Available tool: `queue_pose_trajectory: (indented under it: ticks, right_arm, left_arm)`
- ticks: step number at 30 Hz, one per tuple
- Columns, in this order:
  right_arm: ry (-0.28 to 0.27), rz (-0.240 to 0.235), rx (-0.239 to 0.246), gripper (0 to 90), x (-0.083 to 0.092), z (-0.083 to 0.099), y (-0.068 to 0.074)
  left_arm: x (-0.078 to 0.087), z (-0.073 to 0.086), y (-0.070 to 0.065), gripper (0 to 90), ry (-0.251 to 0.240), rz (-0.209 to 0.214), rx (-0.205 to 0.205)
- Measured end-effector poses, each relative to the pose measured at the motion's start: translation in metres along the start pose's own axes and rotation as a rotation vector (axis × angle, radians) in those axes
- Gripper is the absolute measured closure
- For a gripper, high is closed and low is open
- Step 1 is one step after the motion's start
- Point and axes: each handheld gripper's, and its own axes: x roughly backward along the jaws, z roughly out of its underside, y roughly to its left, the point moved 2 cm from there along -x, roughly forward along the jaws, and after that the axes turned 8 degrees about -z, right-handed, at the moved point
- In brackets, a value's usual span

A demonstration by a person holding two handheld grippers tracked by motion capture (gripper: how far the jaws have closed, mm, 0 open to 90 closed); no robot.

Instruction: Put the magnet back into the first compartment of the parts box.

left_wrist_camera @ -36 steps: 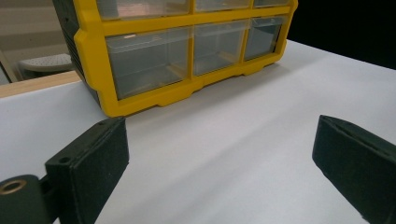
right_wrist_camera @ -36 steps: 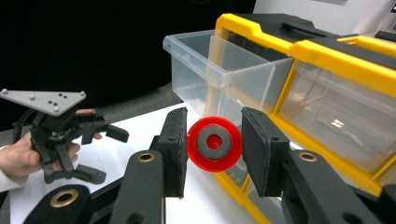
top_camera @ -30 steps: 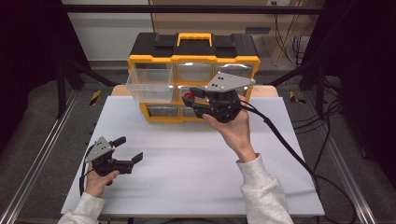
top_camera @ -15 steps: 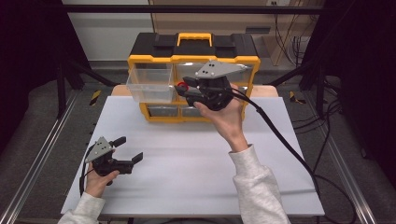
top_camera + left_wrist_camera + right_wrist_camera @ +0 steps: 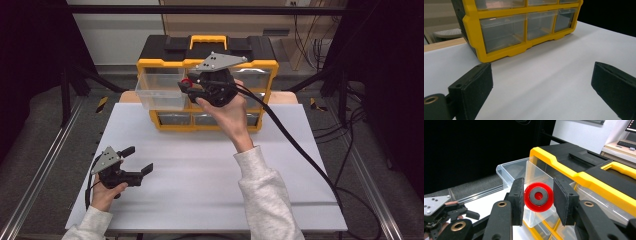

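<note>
A red wheel with a grey hub [image 5: 538, 197] sits between the pads of my right gripper [image 5: 538, 198], which is shut on it. In the high view this gripper [image 5: 187, 86] hovers at the right end of a clear drawer [image 5: 159, 91] pulled out of the top left of a yellow and black organizer [image 5: 220, 47]. The drawer [image 5: 511, 170] lies just behind the wheel and looks empty. My left gripper [image 5: 139, 160] rests open on the white table top [image 5: 200, 170] at the front left, with nothing between its jaws [image 5: 541, 82], facing the organizer's lower drawers [image 5: 501, 35].
The organizer stands at the table's back edge, its other clear drawers pushed in. A thick black cable [image 5: 300, 150] trails from the right gripper across the table's right side. Metal frame rails [image 5: 40, 165] run along both sides of the table.
My right gripper has carried the red wheel to the left and a little upward, from in front of the organizer's middle to the pulled-out drawer. The left gripper has stayed still.
</note>
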Motion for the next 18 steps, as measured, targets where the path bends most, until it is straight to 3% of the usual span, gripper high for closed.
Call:
queue_pose_trajectory:
  ticks: [18]
  right_arm:
    - [0.017, 0.011, -0.031, 62.3, -0.030, -0.007, -0.013]
  left_arm:
    - [-0.001, 0.000, 0.000, 3.3, 0.006, 0.000, -0.003]
